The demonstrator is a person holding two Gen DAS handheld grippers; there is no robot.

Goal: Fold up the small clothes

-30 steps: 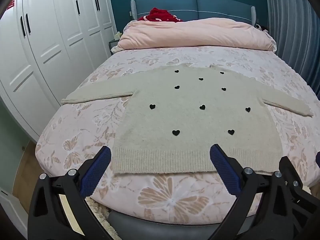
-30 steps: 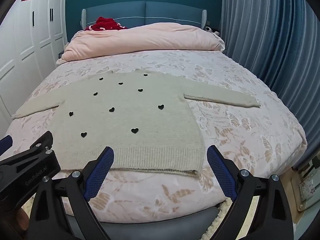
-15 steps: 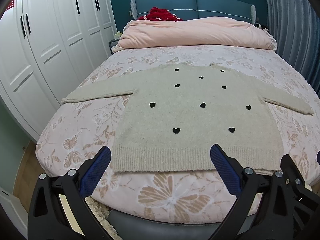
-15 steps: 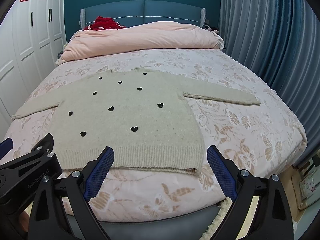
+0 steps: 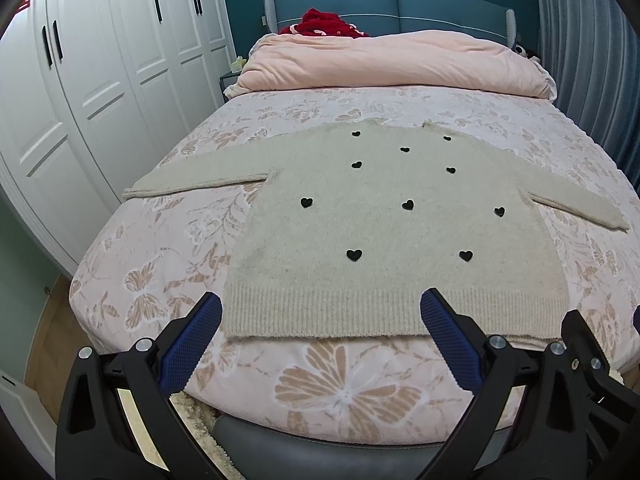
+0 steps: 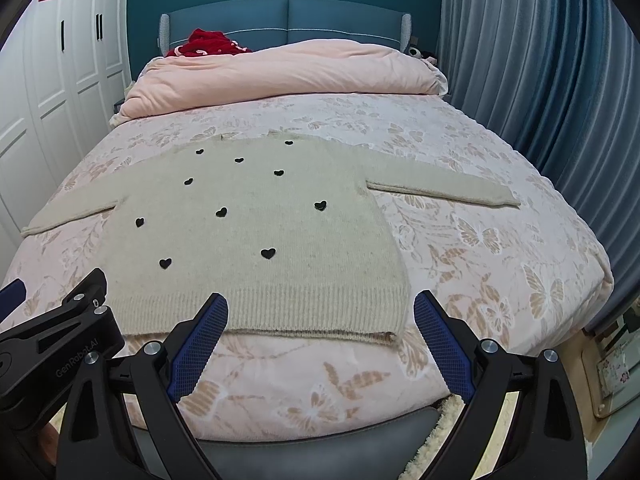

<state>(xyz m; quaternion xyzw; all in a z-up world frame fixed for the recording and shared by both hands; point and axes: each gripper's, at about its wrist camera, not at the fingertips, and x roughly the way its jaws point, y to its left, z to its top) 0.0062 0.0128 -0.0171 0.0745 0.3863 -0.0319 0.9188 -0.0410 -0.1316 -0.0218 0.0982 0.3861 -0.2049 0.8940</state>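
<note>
With the beige sweater (image 5: 396,236) lying flat and unfolded on the bed (image 5: 168,280), both the left gripper (image 5: 320,312) and the right gripper (image 6: 320,308) hover spread wide and empty near its hem, so a shallow pinch may catch only one knit layer or the sheet.

You had one beige sweater (image 5: 392,236) spread flat on one bed (image 5: 168,264), and it showed two sleeves, one out to each side. Count the black hearts (image 5: 354,255) on it and you got eleven in the left wrist view; the right wrist view showed only ten of them. You held two grippers, the left gripper (image 5: 321,312) and the right gripper (image 6: 321,310), each with two blue-padded fingers spread wide apart. Behind the sweater lay one pink duvet (image 6: 280,76) and one red bundle (image 6: 210,42). The wardrobe (image 5: 92,80) carried five red paper emblems in the left wrist view, three in the right.
</note>
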